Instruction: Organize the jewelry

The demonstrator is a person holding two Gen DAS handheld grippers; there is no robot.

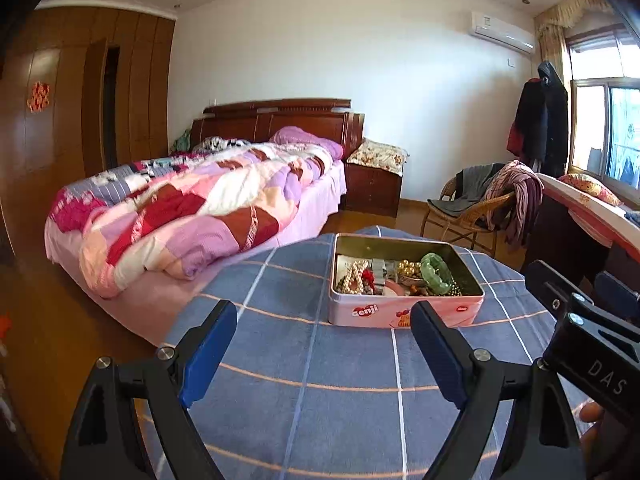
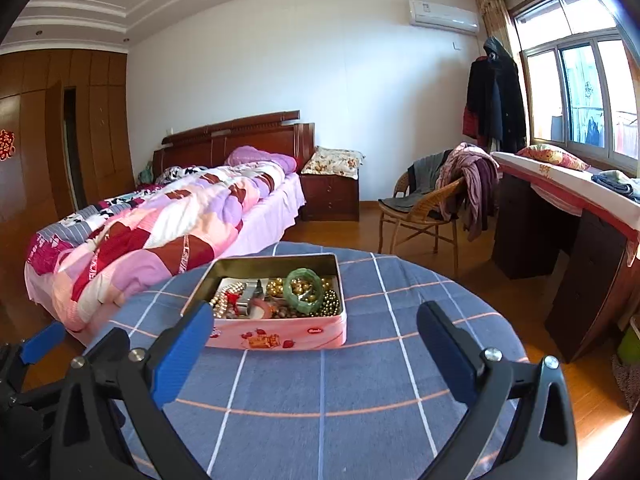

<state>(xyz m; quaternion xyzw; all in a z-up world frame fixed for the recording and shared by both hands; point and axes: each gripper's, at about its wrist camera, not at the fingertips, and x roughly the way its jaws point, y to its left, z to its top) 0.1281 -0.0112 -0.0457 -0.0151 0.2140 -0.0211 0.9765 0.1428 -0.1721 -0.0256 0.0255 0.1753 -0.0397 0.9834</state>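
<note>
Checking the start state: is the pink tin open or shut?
Open: the pink rectangular metal tin has no lid on, and jewelry shows inside.

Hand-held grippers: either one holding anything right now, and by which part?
Nothing is held. The left hand-held gripper and right hand-held gripper are both open and empty above the blue checked cloth, short of the pink jewelry tin.

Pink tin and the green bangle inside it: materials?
Pink tin: looks like thin sheet metal, printed glossy pink outside, bare brassy-gold inside, rolled rim.
Green bangle: translucent mottled green with a polished sheen, so jade, glass or resin; cannot tell which.
</note>
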